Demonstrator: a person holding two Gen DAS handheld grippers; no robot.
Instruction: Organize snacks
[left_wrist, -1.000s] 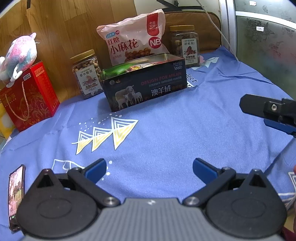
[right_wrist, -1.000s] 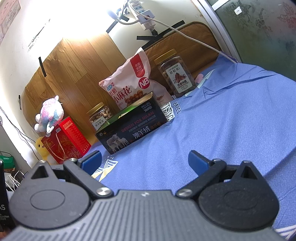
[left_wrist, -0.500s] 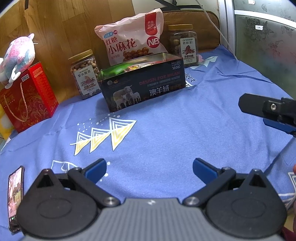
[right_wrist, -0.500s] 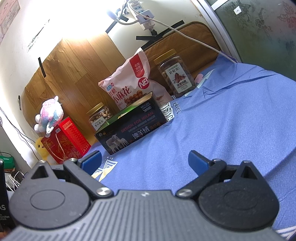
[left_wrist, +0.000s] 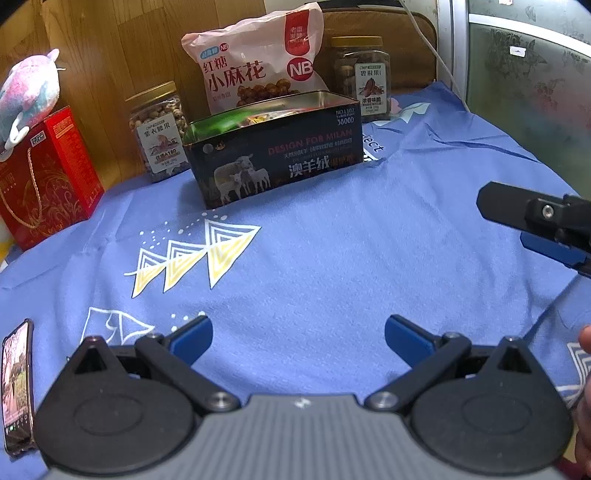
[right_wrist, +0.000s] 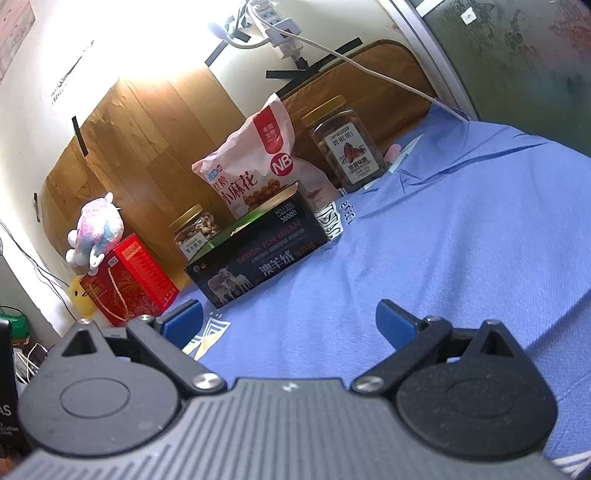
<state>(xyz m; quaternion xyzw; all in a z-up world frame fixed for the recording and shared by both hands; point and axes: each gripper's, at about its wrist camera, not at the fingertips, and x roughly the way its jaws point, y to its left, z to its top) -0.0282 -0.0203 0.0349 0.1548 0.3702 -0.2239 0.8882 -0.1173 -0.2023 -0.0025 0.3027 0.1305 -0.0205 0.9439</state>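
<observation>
Your left gripper (left_wrist: 298, 338) and right gripper (right_wrist: 290, 323) both hover over the blue cloth (left_wrist: 332, 258) with jaws spread wide, holding nothing. Straight ahead of both, well beyond the fingertips, sits the open dark tin (left_wrist: 275, 149) with snacks inside. Behind it stand a pink snack bag (left_wrist: 255, 62) and two nut jars (left_wrist: 157, 129), one on each side.

Snack bag (left_wrist: 255, 62) behind tin (left_wrist: 277, 151) (jars (left_wrist: 157, 129) flanking), gift box (left_wrist: 44, 177) left.
</observation>
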